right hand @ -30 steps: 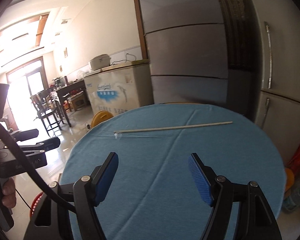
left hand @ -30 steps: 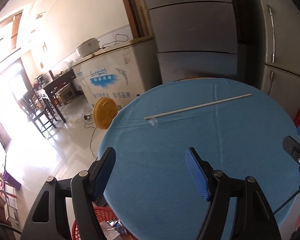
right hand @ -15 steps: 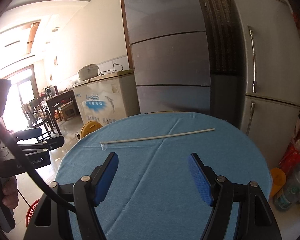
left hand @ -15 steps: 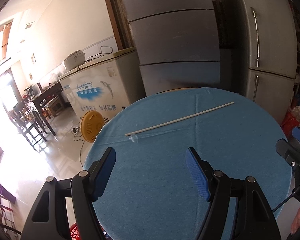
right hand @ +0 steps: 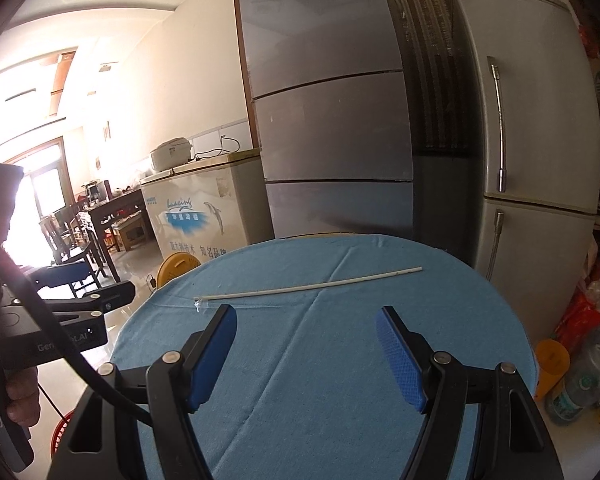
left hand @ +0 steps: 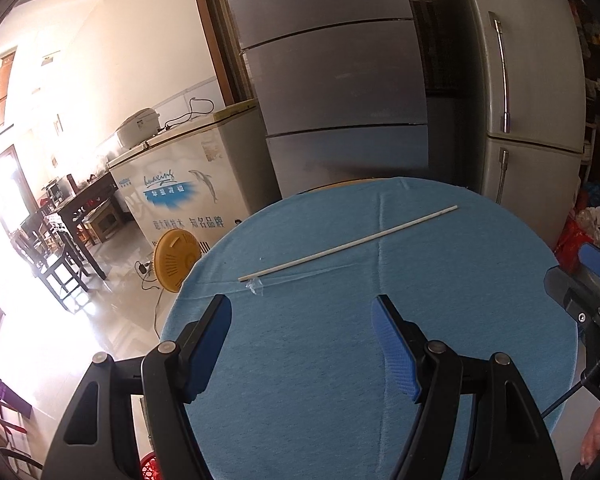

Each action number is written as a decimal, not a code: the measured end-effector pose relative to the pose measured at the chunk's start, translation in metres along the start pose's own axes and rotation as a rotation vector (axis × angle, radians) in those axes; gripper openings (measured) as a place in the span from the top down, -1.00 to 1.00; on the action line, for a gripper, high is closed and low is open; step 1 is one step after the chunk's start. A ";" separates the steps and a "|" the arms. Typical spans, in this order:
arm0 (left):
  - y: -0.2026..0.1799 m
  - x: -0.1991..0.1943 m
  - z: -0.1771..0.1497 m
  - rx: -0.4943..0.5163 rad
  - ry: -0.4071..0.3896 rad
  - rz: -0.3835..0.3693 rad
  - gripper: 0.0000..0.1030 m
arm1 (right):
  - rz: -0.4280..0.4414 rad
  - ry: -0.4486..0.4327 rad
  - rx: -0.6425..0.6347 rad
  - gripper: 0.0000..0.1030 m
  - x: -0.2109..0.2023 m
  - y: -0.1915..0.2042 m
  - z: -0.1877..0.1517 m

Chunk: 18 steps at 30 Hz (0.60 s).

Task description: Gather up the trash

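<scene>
Blue table [left hand: 340,360]: white stick [left hand: 348,244] beyond both tongs [left hand: 302,344] [right hand: 306,354], spread wide, empty.

My left gripper [left hand: 300,344] and right gripper [right hand: 306,354] both hang over the near part of the round blue table [left hand: 460,320], jaws spread, with bare cloth between and ahead of my fingers. The only things lying across my way are the thin white stick [left hand: 348,245], running from near left to far right, and a small clear scrap [left hand: 255,287] touching its left end. Beyond the far rim stand the grey cabinet [left hand: 340,112] and fridge [left hand: 532,120], close behind.
</scene>
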State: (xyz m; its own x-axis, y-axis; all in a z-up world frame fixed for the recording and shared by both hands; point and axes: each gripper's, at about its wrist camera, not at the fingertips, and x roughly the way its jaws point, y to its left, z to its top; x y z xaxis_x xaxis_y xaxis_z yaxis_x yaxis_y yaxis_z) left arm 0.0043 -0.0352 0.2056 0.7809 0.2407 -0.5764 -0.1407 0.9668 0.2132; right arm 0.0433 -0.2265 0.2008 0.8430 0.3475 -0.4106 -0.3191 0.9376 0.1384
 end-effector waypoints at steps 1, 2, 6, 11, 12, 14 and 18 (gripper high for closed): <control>0.000 0.000 0.001 0.002 0.000 -0.002 -0.42 | -0.002 -0.002 0.000 -0.47 0.000 -0.001 0.001; -0.001 0.000 0.001 0.004 0.000 -0.004 -0.42 | -0.004 -0.004 0.001 -0.47 -0.001 -0.002 0.001; -0.004 0.000 0.002 0.010 0.002 -0.017 -0.42 | -0.008 -0.009 0.007 -0.47 -0.002 -0.003 0.003; -0.007 0.000 0.004 0.011 0.001 -0.024 -0.42 | -0.011 -0.011 0.006 -0.47 -0.004 -0.004 0.004; -0.007 0.000 0.004 0.010 0.002 -0.025 -0.42 | -0.012 -0.010 0.005 -0.47 -0.004 -0.004 0.004; -0.007 0.000 0.004 0.010 0.002 -0.027 -0.42 | -0.013 -0.009 0.004 -0.47 -0.003 -0.004 0.005; -0.008 0.000 0.005 0.013 0.003 -0.030 -0.42 | -0.016 -0.010 0.006 -0.47 -0.003 -0.006 0.006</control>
State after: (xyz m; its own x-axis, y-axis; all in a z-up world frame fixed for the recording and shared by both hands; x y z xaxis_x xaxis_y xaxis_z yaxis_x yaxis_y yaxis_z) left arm 0.0086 -0.0437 0.2077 0.7831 0.2121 -0.5846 -0.1093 0.9724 0.2063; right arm 0.0452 -0.2330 0.2062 0.8521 0.3326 -0.4042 -0.3032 0.9431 0.1369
